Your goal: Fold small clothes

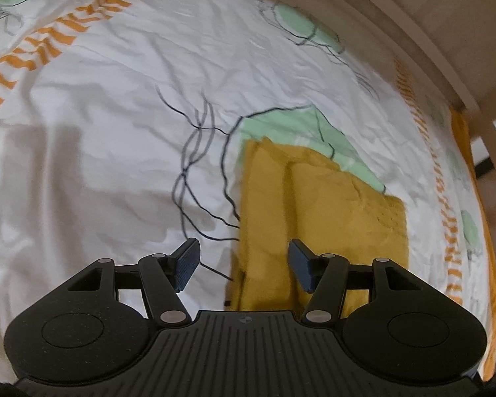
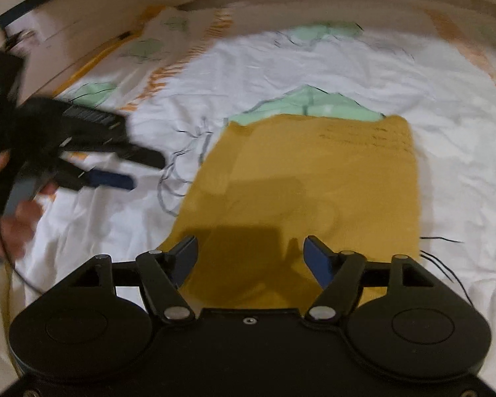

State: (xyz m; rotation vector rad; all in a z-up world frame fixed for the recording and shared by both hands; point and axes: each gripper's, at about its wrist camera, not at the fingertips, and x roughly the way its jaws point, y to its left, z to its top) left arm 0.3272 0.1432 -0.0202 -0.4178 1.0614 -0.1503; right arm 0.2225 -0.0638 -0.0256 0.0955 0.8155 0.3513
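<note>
Both grippers, left (image 1: 244,264) & right (image 2: 250,259), tilt down over mustard cloth (image 2: 307,178), jaws wide, holding nothing.

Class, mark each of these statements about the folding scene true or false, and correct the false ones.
1. The mustard garment lies on a printed sheet. True.
2. The right hand-held gripper is clamped on the garment. False: its jaws stand apart above it, gripping nothing.
3. The left hand-held gripper holds nothing. True.
4. The garment is bright red. False: it is mustard yellow.
5. The sheet's print includes green patches and orange stripes. True.
</note>
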